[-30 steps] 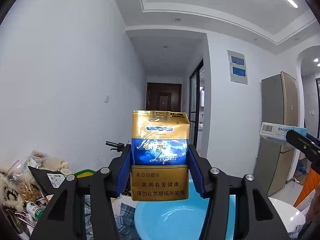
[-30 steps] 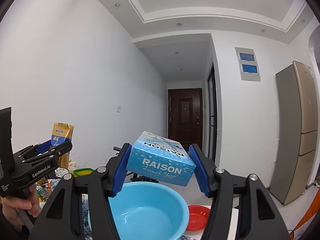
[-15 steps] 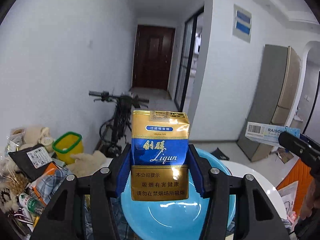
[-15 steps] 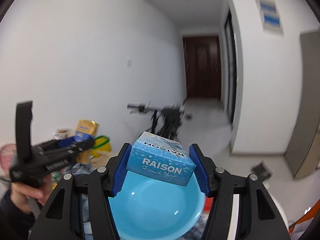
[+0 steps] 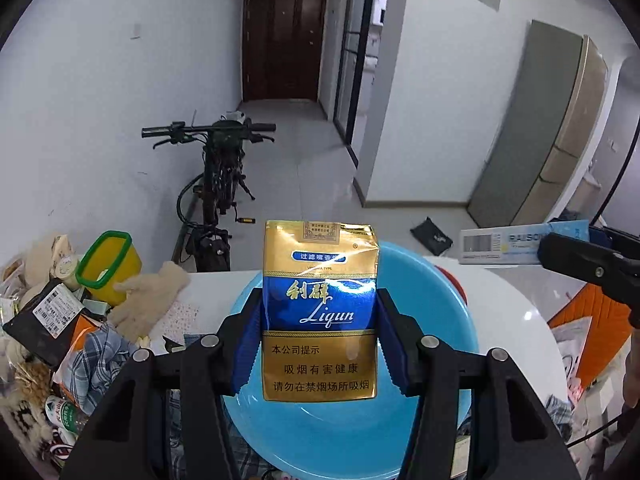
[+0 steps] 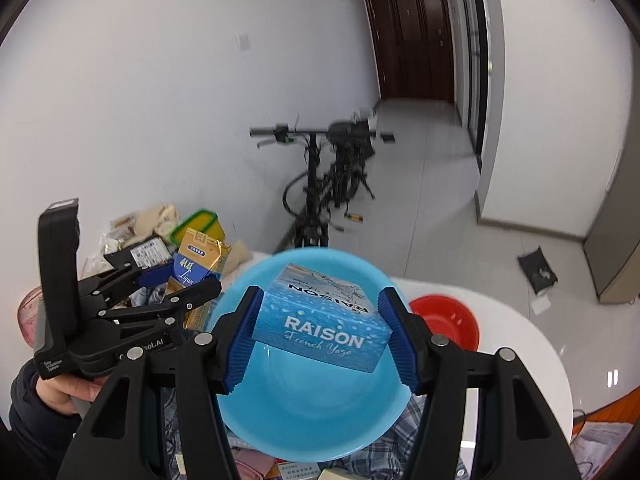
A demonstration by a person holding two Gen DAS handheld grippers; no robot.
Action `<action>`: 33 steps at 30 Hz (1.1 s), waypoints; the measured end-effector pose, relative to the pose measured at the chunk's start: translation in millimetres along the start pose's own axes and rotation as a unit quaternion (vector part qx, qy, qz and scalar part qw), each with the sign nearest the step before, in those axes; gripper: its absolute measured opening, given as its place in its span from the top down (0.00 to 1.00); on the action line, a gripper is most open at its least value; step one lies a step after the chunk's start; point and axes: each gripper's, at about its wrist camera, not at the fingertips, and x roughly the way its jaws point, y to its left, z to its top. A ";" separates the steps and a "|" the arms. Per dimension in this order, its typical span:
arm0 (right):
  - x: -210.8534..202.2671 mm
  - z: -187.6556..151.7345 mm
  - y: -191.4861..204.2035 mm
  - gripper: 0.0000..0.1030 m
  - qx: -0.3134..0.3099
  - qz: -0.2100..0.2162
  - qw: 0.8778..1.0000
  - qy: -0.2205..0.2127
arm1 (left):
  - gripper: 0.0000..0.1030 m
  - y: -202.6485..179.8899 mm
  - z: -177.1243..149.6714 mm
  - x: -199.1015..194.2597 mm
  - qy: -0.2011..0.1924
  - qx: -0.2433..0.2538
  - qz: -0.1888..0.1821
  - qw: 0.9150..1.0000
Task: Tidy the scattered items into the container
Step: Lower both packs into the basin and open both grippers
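On the cluttered white table [image 5: 516,304], both grippers hang above the blue basin [image 6: 304,420]: the left gripper [image 5: 320,344] clamps the gold cigarette pack [image 5: 320,308], the right gripper [image 6: 320,336] the Raison box [image 6: 324,328], so lower each toward six o'clock, then release singly.

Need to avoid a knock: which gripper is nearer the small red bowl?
Right. The right gripper holds its box over the blue basin, beside the red bowl; the left gripper is at the basin's far side.

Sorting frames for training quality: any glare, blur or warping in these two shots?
Left wrist: sharp; glare streaks the foil of the gold cigarette pack; fisheye bends the walls. Right wrist: the bicycle and doorway are motion-smeared, while the Raison box reads crisp.
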 end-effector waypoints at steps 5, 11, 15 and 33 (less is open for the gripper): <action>31.5 10.3 0.1 0.44 0.007 -0.009 0.999 0.030 | 0.46 11.7 -4.4 35.1 0.032 -0.034 0.005 0.999; 78.9 4.2 -3.8 0.44 -0.005 -0.049 0.996 0.070 | 0.46 13.6 -14.4 78.4 0.079 -0.039 -0.003 0.996; 107.0 -18.6 -9.6 0.44 -0.005 -0.052 0.993 0.105 | 0.46 17.8 -28.8 118.9 0.125 -0.051 -0.007 0.991; 159.0 -63.9 -22.7 0.44 0.008 -0.053 0.983 0.176 | 0.44 14.1 -78.5 179.9 0.214 -0.044 -0.019 0.976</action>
